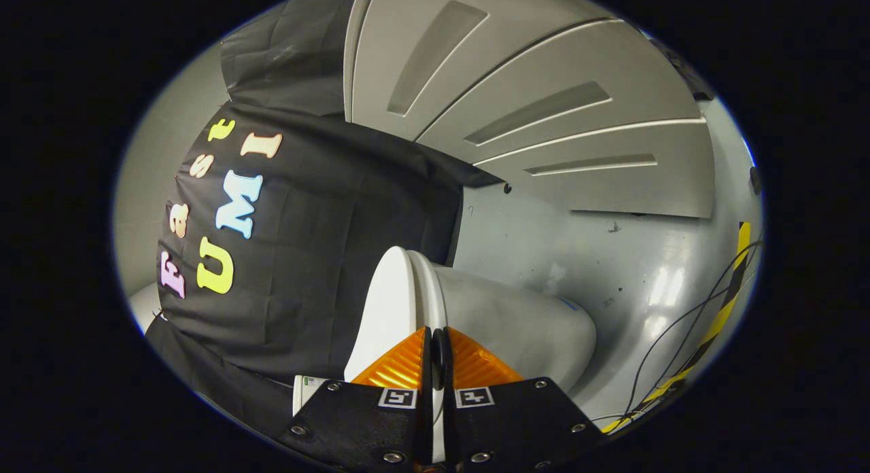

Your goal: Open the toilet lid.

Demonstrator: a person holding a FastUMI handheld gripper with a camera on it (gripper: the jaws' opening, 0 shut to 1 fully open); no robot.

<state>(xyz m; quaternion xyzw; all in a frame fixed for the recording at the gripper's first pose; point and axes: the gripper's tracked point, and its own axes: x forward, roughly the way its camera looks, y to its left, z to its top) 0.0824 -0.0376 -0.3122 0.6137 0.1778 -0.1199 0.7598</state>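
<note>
The white toilet lid (386, 310) lies down against the toilet bowl (523, 327), and I see both edge-on from the front in a view rolled on its side. My gripper (438, 357) is at the lid's front rim. Its orange fingers (401, 368) are drawn almost together, and the thin rim runs into the narrow gap between them. One finger lies on the lid's top face and the other on the bowl side. A white strip of the rim shows further back between the black finger mounts.
The booth's black cloth wall (326, 242) hangs just behind the lid. A glossy grey floor (646, 283) lies on the bowl side, crossed by black cables (669, 337) and yellow-black tape (727, 303). White panelled boards (544, 85) stand beyond.
</note>
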